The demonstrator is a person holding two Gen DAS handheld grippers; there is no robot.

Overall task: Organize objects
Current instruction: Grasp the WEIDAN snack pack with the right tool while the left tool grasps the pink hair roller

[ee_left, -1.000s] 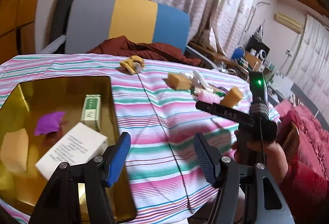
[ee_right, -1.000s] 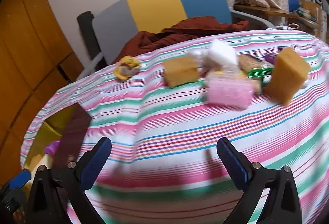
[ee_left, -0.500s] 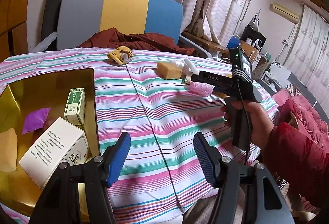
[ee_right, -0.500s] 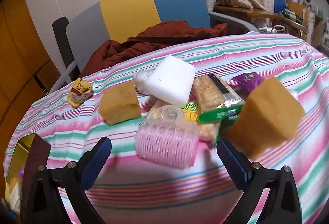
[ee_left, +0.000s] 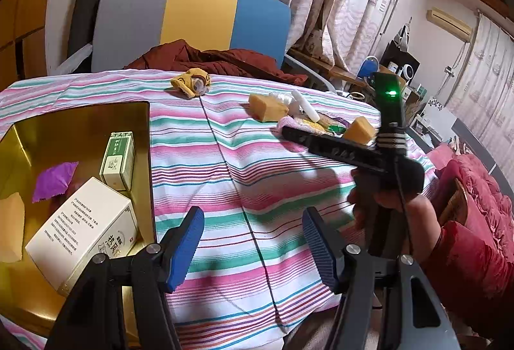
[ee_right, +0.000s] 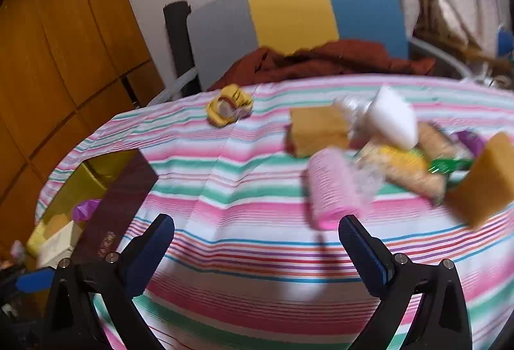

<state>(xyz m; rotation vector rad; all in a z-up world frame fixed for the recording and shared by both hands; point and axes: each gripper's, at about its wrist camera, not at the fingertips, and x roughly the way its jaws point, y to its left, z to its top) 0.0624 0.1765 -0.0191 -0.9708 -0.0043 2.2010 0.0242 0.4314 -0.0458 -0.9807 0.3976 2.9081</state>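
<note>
A gold tray (ee_left: 80,115) at the left of the striped table holds a white box (ee_left: 80,234), a green box (ee_left: 117,160), a purple wrapper (ee_left: 53,181) and a sponge (ee_left: 9,218). My left gripper (ee_left: 253,244) is open and empty above the cloth beside the tray. My right gripper (ee_right: 257,250) is open and empty, short of a pink hair roller (ee_right: 334,189). Behind the roller lie an orange sponge (ee_right: 318,130), a white block (ee_right: 393,120), snack packets (ee_right: 408,166) and another sponge (ee_right: 485,179). A yellow toy (ee_right: 229,105) sits farther back.
A grey, yellow and blue chair (ee_left: 192,25) with a brown cloth (ee_left: 218,60) stands behind the table. The right gripper's body and the hand holding it (ee_left: 385,170) show in the left wrist view. A red garment (ee_left: 475,189) lies at the right.
My right gripper has pulled back and swung left, so the roller and pile now sit to its right and farther off. My left gripper has shifted little.
</note>
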